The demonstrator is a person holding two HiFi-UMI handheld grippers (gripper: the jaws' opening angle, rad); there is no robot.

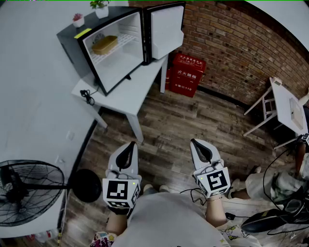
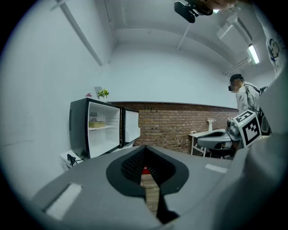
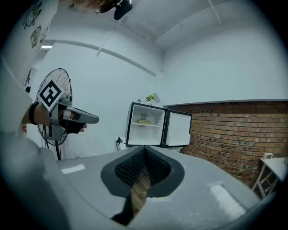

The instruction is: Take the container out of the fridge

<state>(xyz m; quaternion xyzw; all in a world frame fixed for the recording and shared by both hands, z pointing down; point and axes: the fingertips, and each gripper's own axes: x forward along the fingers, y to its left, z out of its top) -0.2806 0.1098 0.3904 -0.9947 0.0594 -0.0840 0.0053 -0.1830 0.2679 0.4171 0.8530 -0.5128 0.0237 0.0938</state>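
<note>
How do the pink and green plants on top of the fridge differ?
The pink plant is smaller, with pinkish blooms; the green plant is bigger and leafy. In the head view the pink plant stands left of the green plant. Both sit upright in white pots on the fridge.

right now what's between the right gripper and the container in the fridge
From the right gripper, the head view shows bare wooden floor, then the white table's edge; the fridge door stands open, so nothing covers the container on its shelf.
</note>
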